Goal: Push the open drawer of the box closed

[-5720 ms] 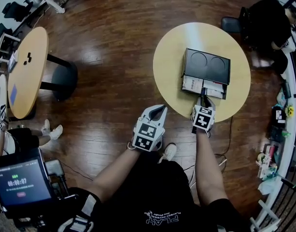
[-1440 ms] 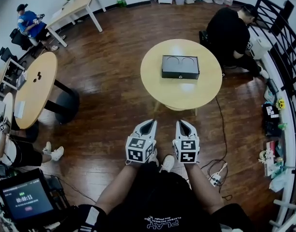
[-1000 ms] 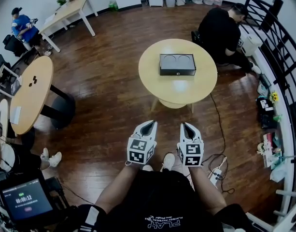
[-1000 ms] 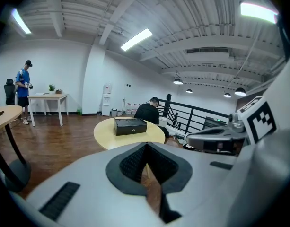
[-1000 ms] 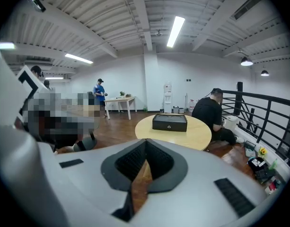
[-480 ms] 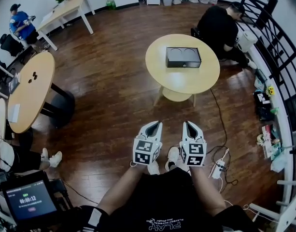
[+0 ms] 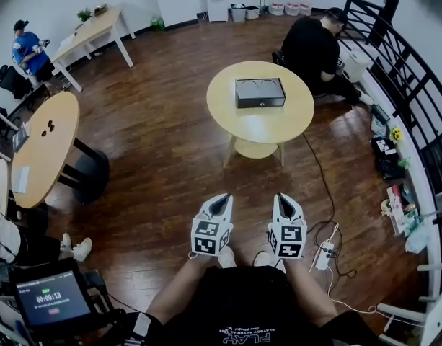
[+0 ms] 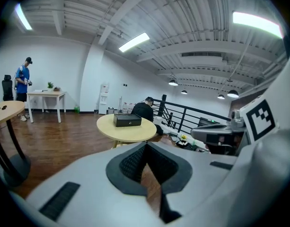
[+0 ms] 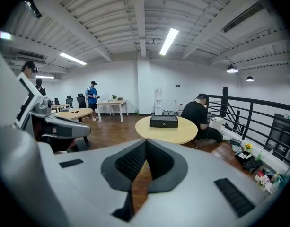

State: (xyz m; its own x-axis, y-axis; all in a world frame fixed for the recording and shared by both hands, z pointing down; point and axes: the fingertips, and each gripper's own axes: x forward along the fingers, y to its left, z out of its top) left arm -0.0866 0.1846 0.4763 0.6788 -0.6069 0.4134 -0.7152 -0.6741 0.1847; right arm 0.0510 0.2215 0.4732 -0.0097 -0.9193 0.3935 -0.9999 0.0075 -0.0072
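Left gripper (image 7: 221,199) and right gripper (image 7: 282,197), both pinched empty, hang near; the far drawer (image 9: 164,121) (seemingly flush) could sit ajar unnoticed.

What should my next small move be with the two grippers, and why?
Probably just lower both and stop: the black rectangular box on the round yellow wooden table looks closed, its front flush, nothing protruding, and the left gripper and right gripper are shut, empty and far from it.

Hand-held gripper (image 8: 145,146) closed, box (image 8: 127,120) on table (image 8: 128,132)
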